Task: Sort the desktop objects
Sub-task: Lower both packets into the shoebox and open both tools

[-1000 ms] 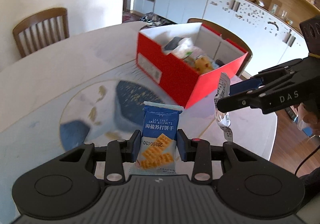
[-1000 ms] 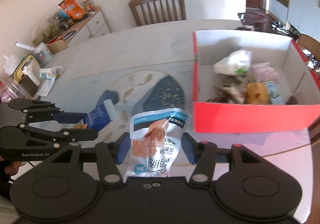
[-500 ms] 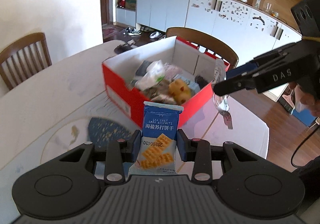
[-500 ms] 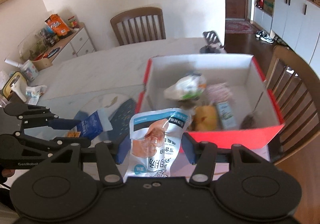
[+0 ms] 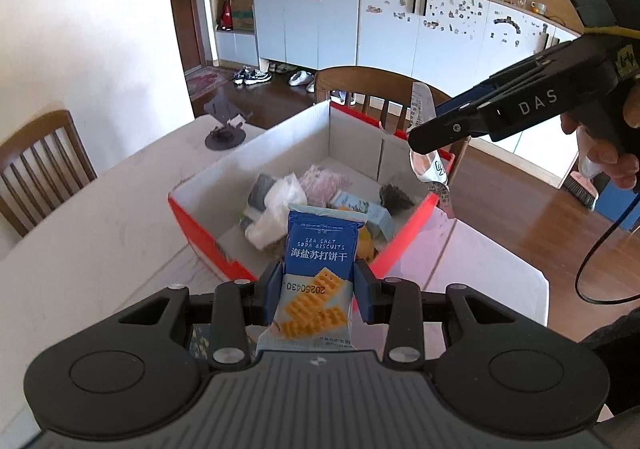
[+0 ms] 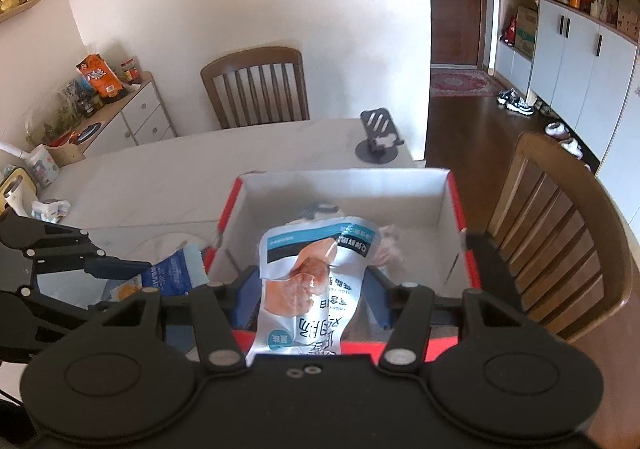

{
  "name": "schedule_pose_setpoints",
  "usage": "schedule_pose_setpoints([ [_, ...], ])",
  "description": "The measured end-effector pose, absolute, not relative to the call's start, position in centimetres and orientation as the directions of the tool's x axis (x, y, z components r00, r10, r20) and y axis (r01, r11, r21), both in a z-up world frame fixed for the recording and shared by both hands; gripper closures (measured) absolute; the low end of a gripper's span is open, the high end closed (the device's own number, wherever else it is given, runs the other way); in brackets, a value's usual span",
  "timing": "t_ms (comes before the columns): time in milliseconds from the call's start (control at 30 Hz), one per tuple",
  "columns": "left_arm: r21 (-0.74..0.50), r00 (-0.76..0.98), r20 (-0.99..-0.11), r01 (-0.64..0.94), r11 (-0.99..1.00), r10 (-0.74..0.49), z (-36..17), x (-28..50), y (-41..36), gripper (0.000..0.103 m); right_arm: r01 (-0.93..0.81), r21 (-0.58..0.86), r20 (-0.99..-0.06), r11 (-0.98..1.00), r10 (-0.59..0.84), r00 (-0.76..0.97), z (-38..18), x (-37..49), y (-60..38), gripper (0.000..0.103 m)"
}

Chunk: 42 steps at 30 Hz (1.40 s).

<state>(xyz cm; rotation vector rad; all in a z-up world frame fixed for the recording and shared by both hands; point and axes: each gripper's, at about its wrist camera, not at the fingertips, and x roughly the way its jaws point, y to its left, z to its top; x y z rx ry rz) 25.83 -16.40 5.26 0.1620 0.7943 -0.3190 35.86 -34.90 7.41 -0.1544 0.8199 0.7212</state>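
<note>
Over red box (image 5: 208,237) | left claw (image 5: 316,291) grips biscuit packet (image 5: 318,269) | right claw (image 6: 310,299) grips snack pouch (image 6: 314,277)

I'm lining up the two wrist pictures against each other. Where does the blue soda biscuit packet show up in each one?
Left wrist: the blue soda biscuit packet stands bottom centre, clamped in the left gripper.
Right wrist: its blue end shows at lower left, poking from the left gripper's fingers.
Shared landmark: the red box, with the black phone stand behind it.
</note>
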Motion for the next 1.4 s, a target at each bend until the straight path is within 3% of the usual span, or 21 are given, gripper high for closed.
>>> schedule_pose_setpoints([
  [367,0.058,0.598,-0.774,0.392,0.918,-0.207,4.6,31.4,-18.2,0.067,-0.644,0.082,-0.71,0.76,0.498,0.498,6.8,40.2,-34.8,0.048],
  [867,0.021,0.421,-0.889,0.435,0.9,-0.183,-0.9,36.5,-19.6,0.067,-0.63,0.057,-0.795,0.775,0.417,0.441,1.0,43.7,-34.6,0.048],
  [1400,0.0,0.335,-0.928,0.435,0.9,-0.162,-3.1,38.4,-20.4,0.067,-0.673,0.037,-0.855,0.738,0.373,0.361,-2.8,43.3,-33.5,0.048],
])
